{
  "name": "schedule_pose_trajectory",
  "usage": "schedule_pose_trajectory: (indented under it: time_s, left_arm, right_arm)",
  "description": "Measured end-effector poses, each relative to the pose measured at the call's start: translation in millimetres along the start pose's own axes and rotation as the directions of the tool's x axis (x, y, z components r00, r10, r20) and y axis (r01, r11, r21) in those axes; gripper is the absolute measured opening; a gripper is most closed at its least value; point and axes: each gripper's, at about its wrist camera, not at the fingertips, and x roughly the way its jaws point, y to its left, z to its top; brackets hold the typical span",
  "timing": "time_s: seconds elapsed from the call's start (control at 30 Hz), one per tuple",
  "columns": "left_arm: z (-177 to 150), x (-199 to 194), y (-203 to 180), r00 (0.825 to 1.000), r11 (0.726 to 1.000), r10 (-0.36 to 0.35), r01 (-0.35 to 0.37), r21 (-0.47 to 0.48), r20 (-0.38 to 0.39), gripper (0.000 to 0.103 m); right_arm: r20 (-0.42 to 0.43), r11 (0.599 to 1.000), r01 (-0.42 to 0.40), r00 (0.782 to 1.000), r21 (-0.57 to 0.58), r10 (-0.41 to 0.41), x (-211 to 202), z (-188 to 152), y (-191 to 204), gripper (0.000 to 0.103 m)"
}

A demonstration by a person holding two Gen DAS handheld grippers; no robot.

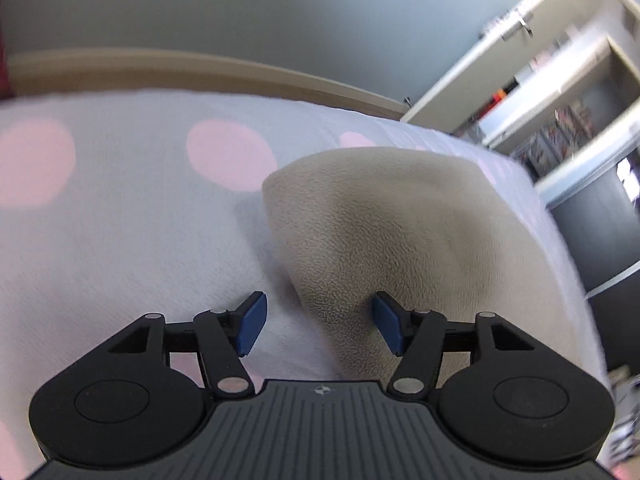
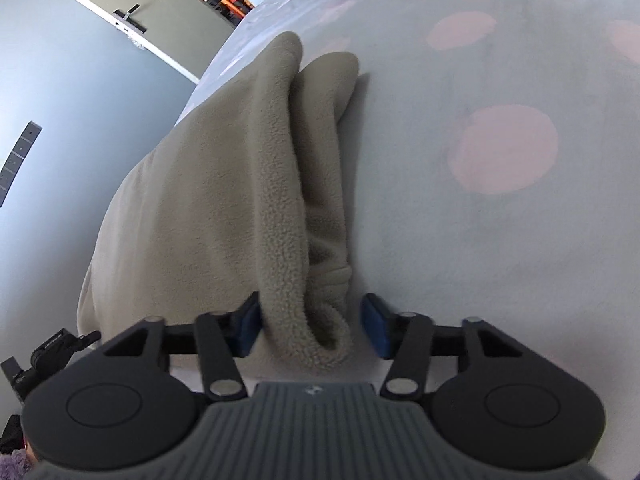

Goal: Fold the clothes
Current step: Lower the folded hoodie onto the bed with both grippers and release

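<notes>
A beige fleece garment (image 1: 400,232) lies folded on a white bed cover with pink dots (image 1: 120,220). My left gripper (image 1: 318,326) is open, its blue pads apart; the garment's near edge sits between them, against the right pad (image 1: 386,326). In the right wrist view the same garment (image 2: 248,184) shows stacked folded layers. My right gripper (image 2: 312,328) is open, with the rolled fleece edge between its pads, against the left pad (image 2: 248,328); the right pad stands apart from it.
The bed cover (image 2: 500,200) stretches to the right. A wooden bed frame (image 1: 200,68) runs at the back. Shelves with small items (image 1: 560,120) stand at right beyond the bed's edge. A door with a handle (image 2: 128,20) and a grey wall lie at left.
</notes>
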Motion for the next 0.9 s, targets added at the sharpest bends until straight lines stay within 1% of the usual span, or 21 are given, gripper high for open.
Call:
schedule_pose_trajectory:
  time_s: [0.03, 0.07, 0.13, 0.2, 0.27, 0.33, 0.37, 0.4, 0.43, 0.5, 0.6, 0.73, 0.8, 0.9]
  left_arm:
    - [1.5, 1.5, 1.2, 1.000, 1.000, -0.021, 0.021, -0.018, 0.000, 0.031]
    - [3.1, 2.5, 0.6, 1.000, 0.999, -0.030, 0.030, -0.028, 0.002, 0.025]
    - [6.7, -0.2, -11.2, 1.000, 1.000, 0.003, -0.003, 0.009, 0.030, 0.011]
    - [11.8, -6.6, -24.8, 0.997, 0.997, 0.027, -0.032, 0.065, 0.066, 0.010]
    - [17.6, -13.6, -34.8, 0.995, 0.993, 0.042, -0.052, 0.105, 0.093, 0.009]
    - [20.7, -17.8, -40.2, 0.993, 0.986, 0.058, -0.074, 0.151, 0.106, 0.009]
    - [19.1, -14.5, -42.5, 0.993, 0.980, 0.071, -0.087, 0.180, 0.095, 0.009]
    - [15.9, -9.6, -43.2, 0.993, 0.976, 0.085, -0.100, 0.196, 0.083, 0.009]
    - [12.8, -5.0, -42.9, 0.993, 0.973, 0.097, -0.111, 0.205, 0.073, 0.009]
    - [8.3, 6.4, -45.3, 0.991, 0.972, 0.117, -0.127, 0.197, 0.063, 0.009]
    - [3.3, 9.4, -53.3, 0.986, 0.955, 0.158, -0.167, 0.243, 0.058, 0.010]
    - [0.7, -5.8, -76.0, 0.977, 0.910, 0.202, -0.215, 0.354, 0.073, 0.013]
    - [-3.5, -19.9, -88.4, 0.970, 0.870, 0.227, -0.245, 0.427, 0.093, 0.013]
    - [-17.4, -53.0, -104.0, 0.964, 0.802, 0.212, -0.265, 0.536, 0.161, 0.013]
  right_arm:
    - [0.002, 1.000, 0.010, 1.000, -0.012, -0.010, 0.4, -0.6, 5.0, 0.034]
    - [0.009, 0.999, 0.021, 1.000, -0.035, -0.021, -0.9, -1.8, 11.0, 0.030]
    - [0.041, 0.993, 0.044, 0.998, -0.109, -0.040, -7.7, -5.6, 25.5, 0.022]
    - [0.068, 0.988, 0.042, 0.997, -0.148, -0.032, -19.1, -9.5, 37.3, 0.020]
    - [0.075, 0.991, -0.008, 0.997, -0.134, 0.018, -33.7, -10.9, 43.8, 0.019]
    - [0.073, 0.991, -0.061, 0.995, -0.119, 0.070, -44.7, -13.1, 47.9, 0.019]
    - [0.079, 0.990, -0.058, 0.994, -0.128, 0.069, -47.0, -15.4, 49.9, 0.019]
    - [0.079, 0.990, -0.041, 0.996, -0.135, 0.052, -45.3, -17.7, 50.6, 0.019]
    - [0.064, 0.992, -0.009, 0.998, -0.127, 0.017, -37.6, -19.5, 47.6, 0.019]
    - [0.029, 0.996, 0.036, 0.999, -0.084, -0.034, -21.6, -24.0, 37.2, 0.019]
    - [0.020, 0.995, 0.065, 0.998, -0.081, -0.064, -11.0, -29.2, 32.9, 0.019]
    - [0.003, 0.994, 0.081, 0.997, -0.070, -0.081, -11.7, -24.3, 33.9, 0.023]
    - [-0.002, 0.993, 0.093, 0.996, -0.071, -0.094, -18.6, -22.9, 37.1, 0.024]
    - [-0.005, 0.990, 0.116, 0.993, -0.078, -0.117, -32.3, -23.8, 43.2, 0.026]
